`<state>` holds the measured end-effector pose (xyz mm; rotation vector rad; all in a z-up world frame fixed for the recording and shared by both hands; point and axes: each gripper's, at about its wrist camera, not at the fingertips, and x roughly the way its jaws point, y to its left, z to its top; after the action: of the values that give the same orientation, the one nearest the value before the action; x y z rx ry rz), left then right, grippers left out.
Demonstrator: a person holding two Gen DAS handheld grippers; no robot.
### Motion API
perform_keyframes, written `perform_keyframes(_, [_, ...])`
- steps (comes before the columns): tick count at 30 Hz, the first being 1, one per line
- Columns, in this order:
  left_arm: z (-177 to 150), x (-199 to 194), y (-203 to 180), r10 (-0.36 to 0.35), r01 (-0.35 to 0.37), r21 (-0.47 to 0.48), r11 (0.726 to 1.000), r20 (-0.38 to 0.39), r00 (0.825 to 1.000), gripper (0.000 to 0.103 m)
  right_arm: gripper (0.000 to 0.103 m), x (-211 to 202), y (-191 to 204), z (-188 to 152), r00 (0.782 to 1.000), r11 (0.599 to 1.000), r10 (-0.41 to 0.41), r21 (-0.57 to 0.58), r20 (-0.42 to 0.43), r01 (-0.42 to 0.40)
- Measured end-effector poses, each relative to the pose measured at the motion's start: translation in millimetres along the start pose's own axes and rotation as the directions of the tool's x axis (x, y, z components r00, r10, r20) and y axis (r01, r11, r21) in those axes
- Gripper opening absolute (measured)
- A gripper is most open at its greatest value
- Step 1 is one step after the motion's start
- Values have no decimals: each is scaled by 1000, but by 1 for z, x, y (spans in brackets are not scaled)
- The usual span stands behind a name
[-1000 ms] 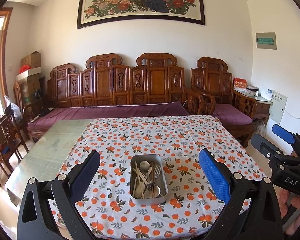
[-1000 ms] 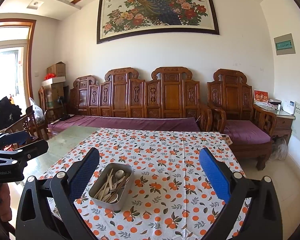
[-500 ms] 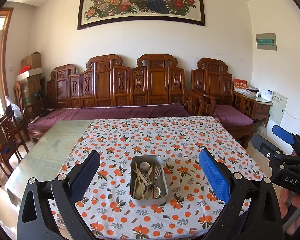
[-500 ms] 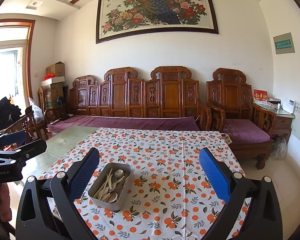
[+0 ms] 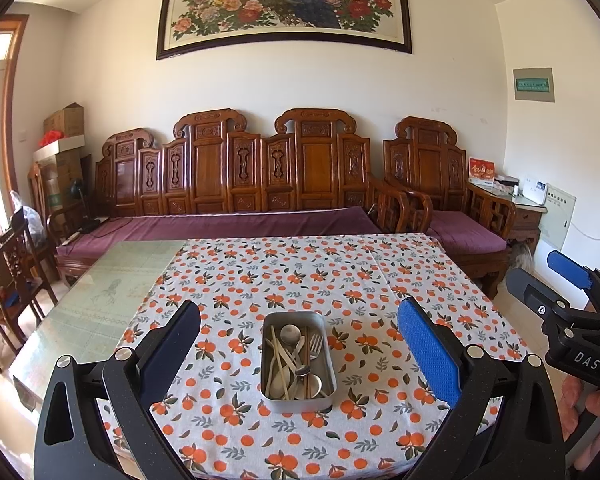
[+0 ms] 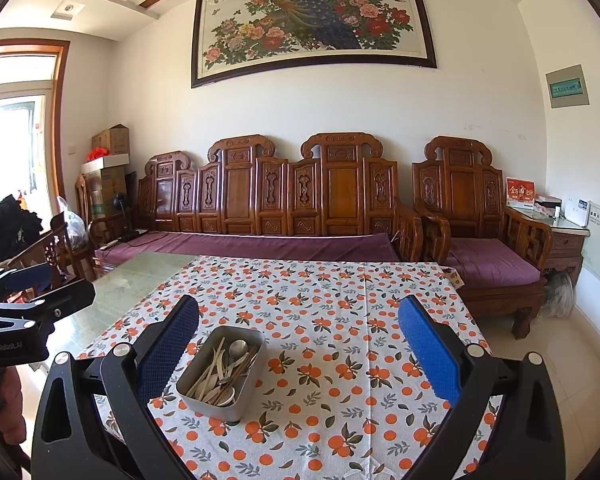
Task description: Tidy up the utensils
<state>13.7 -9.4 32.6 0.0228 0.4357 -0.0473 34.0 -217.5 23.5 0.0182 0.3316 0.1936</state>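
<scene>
On the worktop (image 5: 100, 312), a cloth (image 5: 300, 272) printed with oranges covers all but a bare glass strip at the left. A metal tin (image 5: 299, 398) sits on the cloth near the front edge, and the utensils (image 5: 296, 360) lie jumbled inside it: spoons, a fork, pale flat pieces and thin sticks that look like chopsticks, all overlapping so the count is unclear.

From the left wrist view, the left hand-held gripper (image 5: 300, 356) hangs above the front of the worktop with its fingers spread wide, one on each side of the tin and well clear of it, nothing between them. The right hand-held gripper (image 5: 556, 284) shows at the far right edge of that view, off the side of the worktop, a hand (image 5: 592, 412) around its handle.

From the right wrist view, the right hand-held gripper (image 6: 300, 356) is likewise spread wide and holds nothing; the tin (image 6: 220, 396) appears just beside its left finger (image 6: 168, 352), lower left of centre, with the utensils (image 6: 224, 368) leaning in it. The left hand-held gripper (image 6: 32, 292) shows at the far left edge.

Behind the worktop stands a carved wooden sofa (image 5: 260, 176) with purple cushions, a matching armchair (image 5: 440, 184) to its right, and a large peacock painting (image 5: 284, 4) on the wall above. Cardboard boxes (image 5: 62, 136) are stacked in the left corner.
</scene>
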Motion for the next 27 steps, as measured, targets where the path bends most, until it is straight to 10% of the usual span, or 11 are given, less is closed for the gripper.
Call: perform_keyframes(27, [1, -4, -1, 8, -8, 3, 1000, 15, 1000, 95, 100, -2, -2, 5, 1000, 1000, -4, 5, 3, 4])
